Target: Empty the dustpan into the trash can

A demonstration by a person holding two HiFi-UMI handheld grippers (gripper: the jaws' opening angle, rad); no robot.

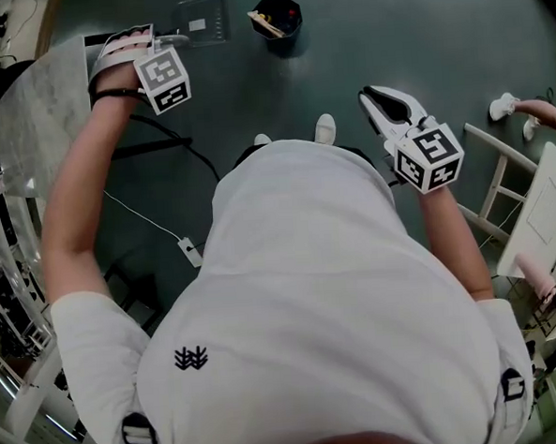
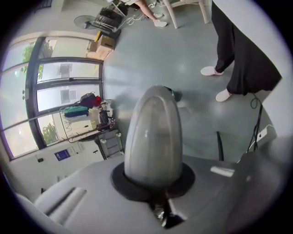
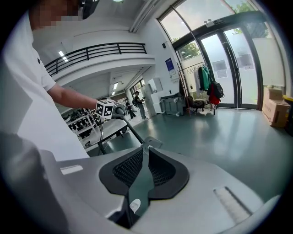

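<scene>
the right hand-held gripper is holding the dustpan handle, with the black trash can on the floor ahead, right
No: the left hand-held gripper holds the dustpan handle, as the left gripper view shows; the right hand-held gripper is empty. The black trash can is ahead.

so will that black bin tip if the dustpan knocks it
Probably slides first: the bin looks light, with only a few scraps inside, and the floor looks smooth. Its height can't be judged from above, so tipping can't be ruled out.
</scene>
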